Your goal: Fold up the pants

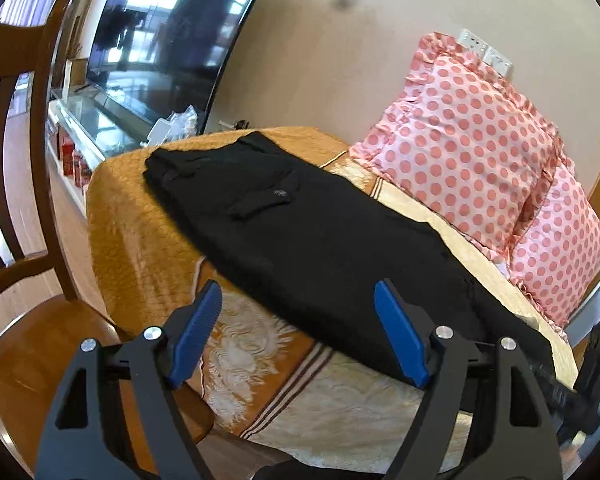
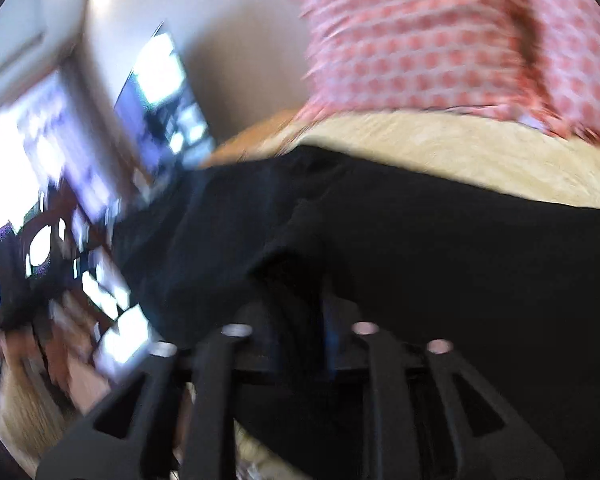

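Note:
Black pants lie lengthwise on a table with a gold and cream cloth, waist and pocket at the far end. My left gripper is open and empty just above the near part of the pants, its blue pads apart. In the blurred right wrist view, my right gripper is shut on a bunched fold of the pants, which drape over its fingers. The right gripper also shows in the left wrist view, at the pants' near right end.
Two pink polka-dot pillows lean against the wall at the table's right side. A wooden chair stands at the left. A large TV and a low cabinet are beyond the table.

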`<act>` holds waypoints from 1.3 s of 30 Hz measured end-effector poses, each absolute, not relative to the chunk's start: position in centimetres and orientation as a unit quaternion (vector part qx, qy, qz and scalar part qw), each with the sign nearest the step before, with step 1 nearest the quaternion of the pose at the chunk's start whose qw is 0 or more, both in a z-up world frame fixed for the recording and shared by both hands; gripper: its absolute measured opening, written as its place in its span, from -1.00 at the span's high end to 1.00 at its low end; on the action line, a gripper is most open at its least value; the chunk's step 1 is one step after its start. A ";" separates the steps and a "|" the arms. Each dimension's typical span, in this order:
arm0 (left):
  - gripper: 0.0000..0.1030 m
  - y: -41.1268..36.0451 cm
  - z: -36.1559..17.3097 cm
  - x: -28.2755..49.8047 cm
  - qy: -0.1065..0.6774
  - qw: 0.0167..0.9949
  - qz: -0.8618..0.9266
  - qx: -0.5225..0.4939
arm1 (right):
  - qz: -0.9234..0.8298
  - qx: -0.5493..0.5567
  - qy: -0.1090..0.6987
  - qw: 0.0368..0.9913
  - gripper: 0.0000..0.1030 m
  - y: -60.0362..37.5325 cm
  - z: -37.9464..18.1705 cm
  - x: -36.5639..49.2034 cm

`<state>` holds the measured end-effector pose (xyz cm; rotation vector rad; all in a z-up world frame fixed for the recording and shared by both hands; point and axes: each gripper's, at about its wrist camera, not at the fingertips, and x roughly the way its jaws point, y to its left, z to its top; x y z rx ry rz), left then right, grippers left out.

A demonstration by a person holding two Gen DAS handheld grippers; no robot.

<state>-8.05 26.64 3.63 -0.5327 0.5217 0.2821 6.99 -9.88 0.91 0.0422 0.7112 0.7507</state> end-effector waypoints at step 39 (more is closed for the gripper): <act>-0.54 33.7 1.0 -4.3 0.276 0.801 0.039 -0.530 | 0.439 0.019 0.324 0.838 -0.70 -8.9 -0.6 6.6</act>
